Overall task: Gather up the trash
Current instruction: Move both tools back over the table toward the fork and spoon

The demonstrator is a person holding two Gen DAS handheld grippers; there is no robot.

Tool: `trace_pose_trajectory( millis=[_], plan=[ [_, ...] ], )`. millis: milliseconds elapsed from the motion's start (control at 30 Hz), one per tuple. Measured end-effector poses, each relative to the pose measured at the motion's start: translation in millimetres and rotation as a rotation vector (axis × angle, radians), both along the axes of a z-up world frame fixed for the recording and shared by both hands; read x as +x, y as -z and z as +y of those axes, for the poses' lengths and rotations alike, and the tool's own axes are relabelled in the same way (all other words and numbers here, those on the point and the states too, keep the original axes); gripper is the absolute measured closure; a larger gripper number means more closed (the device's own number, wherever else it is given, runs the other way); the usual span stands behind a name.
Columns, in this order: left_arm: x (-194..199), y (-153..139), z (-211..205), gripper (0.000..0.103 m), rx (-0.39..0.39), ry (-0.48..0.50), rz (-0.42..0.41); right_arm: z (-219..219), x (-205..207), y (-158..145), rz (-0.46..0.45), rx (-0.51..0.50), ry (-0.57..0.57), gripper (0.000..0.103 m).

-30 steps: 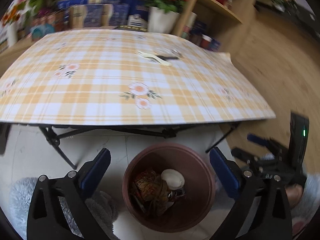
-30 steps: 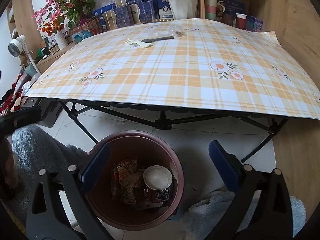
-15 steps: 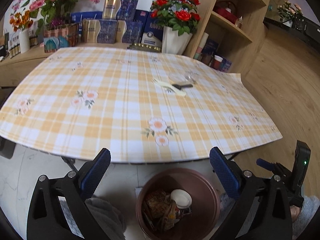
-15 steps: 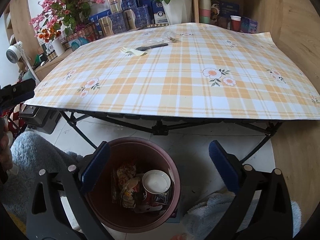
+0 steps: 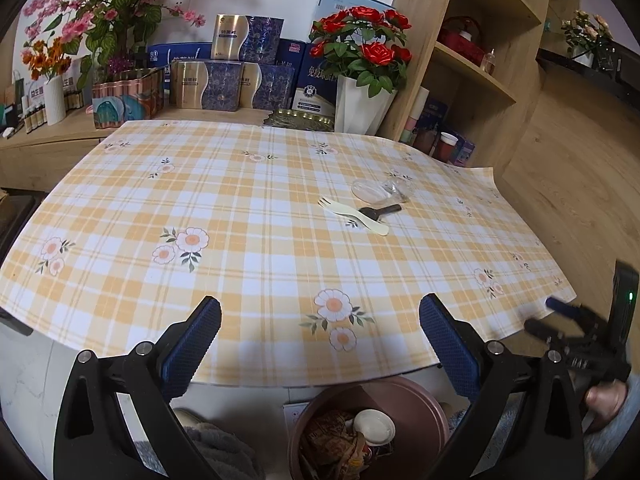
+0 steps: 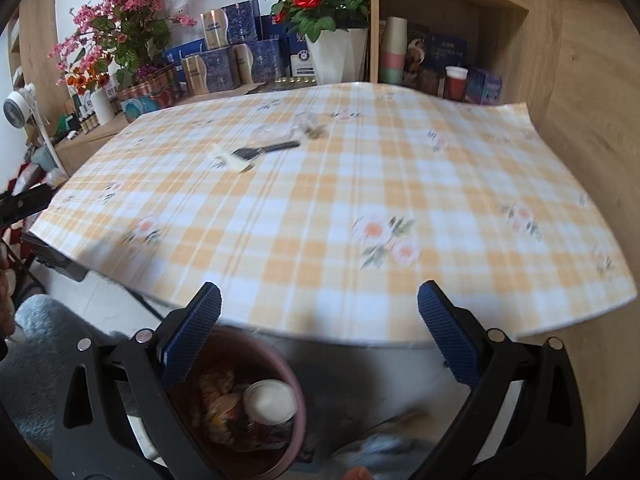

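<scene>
A cream plastic fork (image 5: pixel 354 216), a black utensil (image 5: pixel 380 211) and a crumpled clear plastic wrapper (image 5: pixel 380 190) lie together on the far right part of the checked table (image 5: pixel 240 220). They also show in the right wrist view: fork (image 6: pixel 230 159), black utensil (image 6: pixel 268 149), wrapper (image 6: pixel 288 130). A brown bin (image 5: pixel 416 404) holding wrappers and a white-lidded cup stands on the floor below the table's near edge; it shows in the right wrist view too (image 6: pixel 296 412). My left gripper (image 5: pixel 320 344) and right gripper (image 6: pixel 320 340) are both open and empty, near the table's front edge.
Flower vases (image 5: pixel 360 108), boxes (image 5: pixel 224 88) and a wooden shelf (image 5: pixel 480 72) stand behind the table. A grey fluffy rug (image 6: pixel 36 352) lies on the floor at left. The right gripper's body (image 5: pixel 592 344) shows at the left view's right edge.
Both grippers have risen from over the bin to the table's front edge. The bin has dropped low in both views and the tabletop fills the frames. Both grippers stay open.
</scene>
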State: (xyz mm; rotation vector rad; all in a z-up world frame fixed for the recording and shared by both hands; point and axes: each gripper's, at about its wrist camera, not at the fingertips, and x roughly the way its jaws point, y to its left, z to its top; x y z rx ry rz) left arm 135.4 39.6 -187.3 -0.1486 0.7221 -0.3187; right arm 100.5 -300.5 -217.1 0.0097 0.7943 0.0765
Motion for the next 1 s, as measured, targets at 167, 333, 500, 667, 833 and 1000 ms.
trace_pose_trajectory(
  millis=[167,333,500,667,833,1000],
  plan=[
    [15,5,-2,0.006,-0.001,0.001,-0.002,-12,36,-6,-0.010,-0.060,-0.002,0.006],
    [34,11,-8,0.006,0.020,0.008,0.003,-13,85,-3,-0.036,-0.152,-0.061,0.006],
    [63,13,-14,0.006,0.020,-0.004,0.006,-11,145,0,-0.044,-0.143,-0.102,0.006],
    [97,15,-21,0.006,-0.029,-0.049,0.034,-4,202,1,-0.061,-0.096,-0.096,0.011],
    [120,19,-40,0.006,-0.023,-0.030,0.049,7,258,6,-0.048,-0.015,-0.091,0.018],
    [134,19,-59,0.006,0.017,0.015,0.039,25,290,18,-0.030,-0.025,-0.124,0.028]
  ],
)
